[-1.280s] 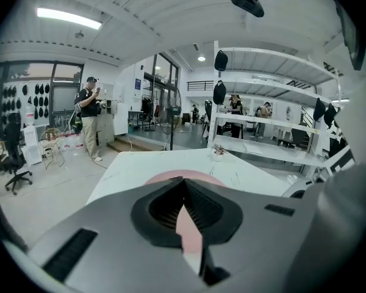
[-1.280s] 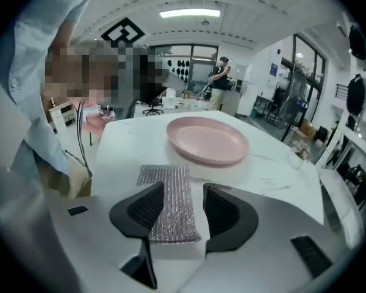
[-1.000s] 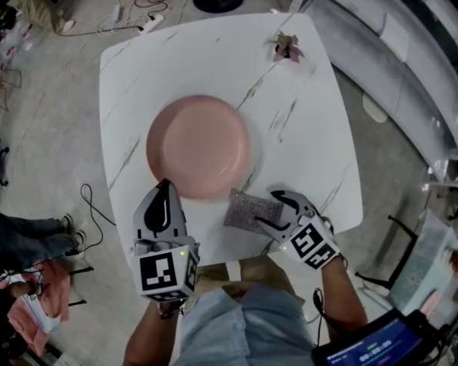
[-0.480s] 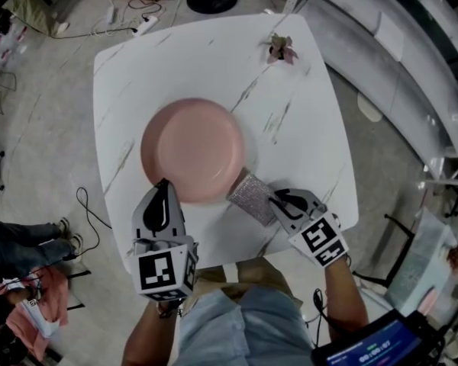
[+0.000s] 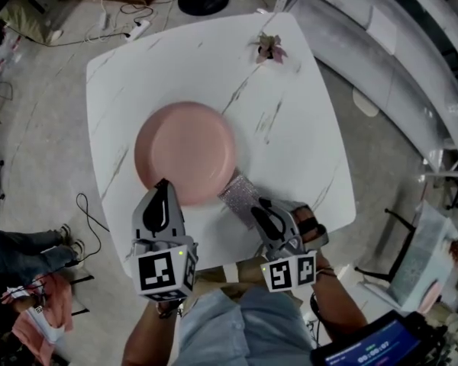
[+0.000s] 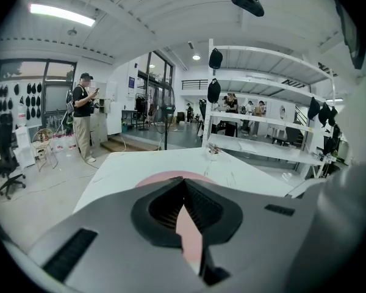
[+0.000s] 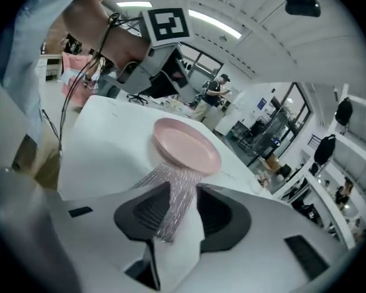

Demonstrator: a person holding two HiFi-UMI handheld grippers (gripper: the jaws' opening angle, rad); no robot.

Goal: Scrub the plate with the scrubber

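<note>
Right, scrubber [image 5: 238,194]: pinched between the fingers of the right gripper [image 5: 258,213] and lifted clear of the counter [image 5: 290,128]. The silvery pad sticks out forward past the tips.
Right fingers: easing open slightly, but the right gripper view shows the scrubber squeezed between both pads, so it looks like a live grip.
Left gripper [image 5: 164,189]: fingers closed and meeting at the tips. Pink fills the gap between them, so I read it as clamped on the near rim of the plate [image 5: 185,152].
Plate: pink, upright, sitting flat around the middle of the counter. Its bowl is bare, with nothing on it.
Key relation: the plate lies ahead and to the left of the right fingers. The scrubber's long axis runs along the fingers, pointing at the plate's near-right rim. The free end is just beside that rim, and I can't tell if it touches.
Nearer arm: both sit at the near rim. The right one carries the tool, so the stroke is its job.
Next move, my guess: push the scrubber forward-left over the rim and onto the plate face while the left gripper braces the plate.
Risk: the loosening fingers could drop the pad.
</note>
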